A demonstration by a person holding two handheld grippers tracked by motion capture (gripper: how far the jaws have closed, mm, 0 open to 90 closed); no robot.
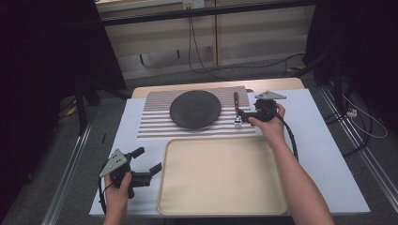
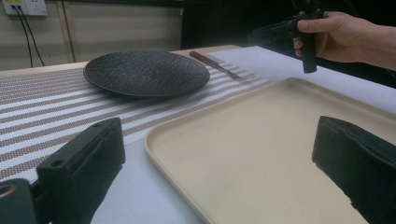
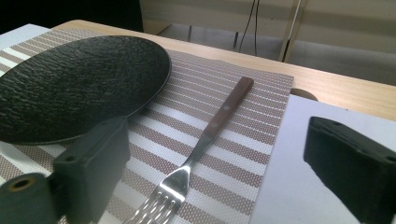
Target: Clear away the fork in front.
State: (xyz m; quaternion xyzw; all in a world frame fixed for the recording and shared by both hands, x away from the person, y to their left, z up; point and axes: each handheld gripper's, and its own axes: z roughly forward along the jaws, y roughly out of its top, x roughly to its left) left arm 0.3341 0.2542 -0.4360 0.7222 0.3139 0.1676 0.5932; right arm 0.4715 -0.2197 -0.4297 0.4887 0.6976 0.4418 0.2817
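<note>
A fork [image 3: 205, 135] with a brown wooden handle lies flat on the striped placemat [image 3: 219, 93], tines toward me, just right of the black round plate [image 3: 79, 84]. My right gripper [image 3: 219, 163] is open, its jaws standing wide on either side of the fork's tine end. In the high view, the right gripper [image 1: 240, 117] hovers at the fork [image 1: 236, 105] beside the plate [image 1: 195, 108]. My left gripper [image 1: 148, 160] is open and holds nothing, at the front left of the table beside the beige tray [image 1: 220, 201]. From the left gripper [image 2: 217, 154], the tray's near corner [image 2: 261, 140] lies ahead.
The wide beige tray holds nothing and takes up the front middle of the white-covered table [image 1: 324, 154]. A cable [image 1: 291, 136] trails from the right gripper along the forearm. Beyond the table's wooden far edge are floor cables and dark stands.
</note>
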